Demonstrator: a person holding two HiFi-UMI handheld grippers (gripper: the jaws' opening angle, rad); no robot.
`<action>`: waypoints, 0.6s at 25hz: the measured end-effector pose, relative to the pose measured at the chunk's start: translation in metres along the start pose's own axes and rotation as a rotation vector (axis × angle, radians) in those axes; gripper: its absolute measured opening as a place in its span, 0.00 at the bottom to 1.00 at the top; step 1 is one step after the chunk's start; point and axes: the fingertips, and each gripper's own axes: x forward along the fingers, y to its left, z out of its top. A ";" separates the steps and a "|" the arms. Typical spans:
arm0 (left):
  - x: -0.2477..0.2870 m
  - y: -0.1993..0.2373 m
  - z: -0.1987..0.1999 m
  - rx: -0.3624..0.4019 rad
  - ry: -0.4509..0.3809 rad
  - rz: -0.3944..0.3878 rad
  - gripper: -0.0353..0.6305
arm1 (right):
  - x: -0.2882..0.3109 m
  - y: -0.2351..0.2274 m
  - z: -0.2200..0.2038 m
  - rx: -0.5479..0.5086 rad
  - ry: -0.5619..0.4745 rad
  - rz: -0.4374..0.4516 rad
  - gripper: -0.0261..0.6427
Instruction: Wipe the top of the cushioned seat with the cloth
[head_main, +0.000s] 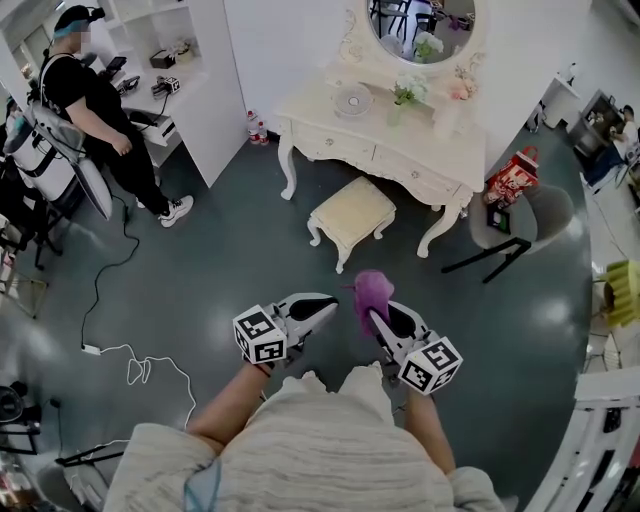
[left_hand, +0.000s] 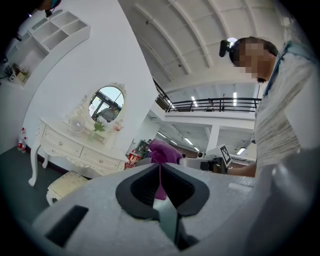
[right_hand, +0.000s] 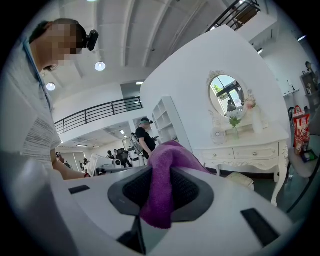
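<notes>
left gripper (left_hand: 161, 169): closed, empty | right gripper (right_hand: 159, 194): clamps cloth (right_hand: 170, 157) (bunched, long axis upright)

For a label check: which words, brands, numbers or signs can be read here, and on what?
None is readable.
Red package by the dressing table: print too blurred.
Bottles left of it: labels too small.
Left claw and right claw: square markers only, no letters.

The cushioned seat (head_main: 352, 213) stands just before the dressing table (head_main: 345, 146), shelves (head_main: 205, 95) well to its left.
</notes>
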 end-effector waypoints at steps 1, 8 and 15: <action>-0.001 0.000 0.000 0.001 -0.001 -0.003 0.08 | 0.001 0.000 0.000 -0.001 0.003 -0.002 0.18; 0.004 0.021 -0.009 -0.015 0.006 0.022 0.08 | 0.013 -0.022 -0.006 -0.008 0.033 -0.013 0.18; 0.043 0.074 0.001 -0.014 0.025 0.079 0.08 | 0.050 -0.090 0.012 0.007 0.044 0.027 0.18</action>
